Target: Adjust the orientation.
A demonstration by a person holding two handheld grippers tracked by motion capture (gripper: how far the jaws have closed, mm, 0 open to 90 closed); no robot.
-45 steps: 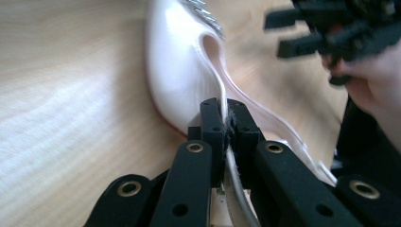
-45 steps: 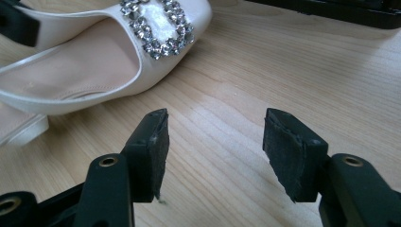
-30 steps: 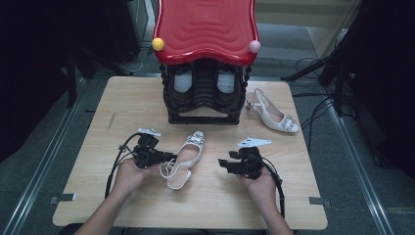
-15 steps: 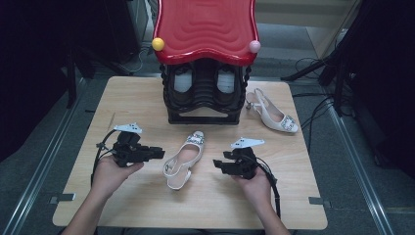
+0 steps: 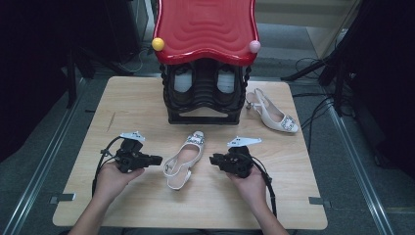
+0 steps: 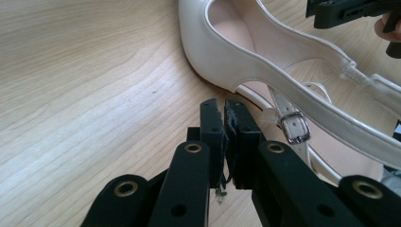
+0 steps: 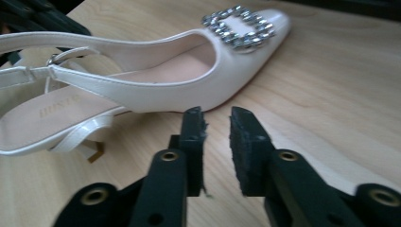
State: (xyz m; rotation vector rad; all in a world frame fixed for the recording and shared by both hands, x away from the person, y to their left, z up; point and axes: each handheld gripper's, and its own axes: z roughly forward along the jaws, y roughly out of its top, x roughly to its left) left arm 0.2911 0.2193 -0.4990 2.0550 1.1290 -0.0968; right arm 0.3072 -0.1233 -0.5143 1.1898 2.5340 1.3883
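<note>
Cream slingback shoe (image 5: pixel 185 159) lying on its side on the counter (image 5: pixel 127 98) between two hand-held tongs.
Likely light, stiff-soled, glossy; thin strap (image 6: pixel 293 125) looks delicate, so grip the side wall. Left tongs (image 6: pixel 225 111) closed, empty; right tongs (image 7: pixel 216 118) slightly open.

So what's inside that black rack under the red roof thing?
Inside the black rack, below the red top, two pale shoe-like shapes sit side by side on its upper level. The lower levels are too dark to tell what they hold.
</note>
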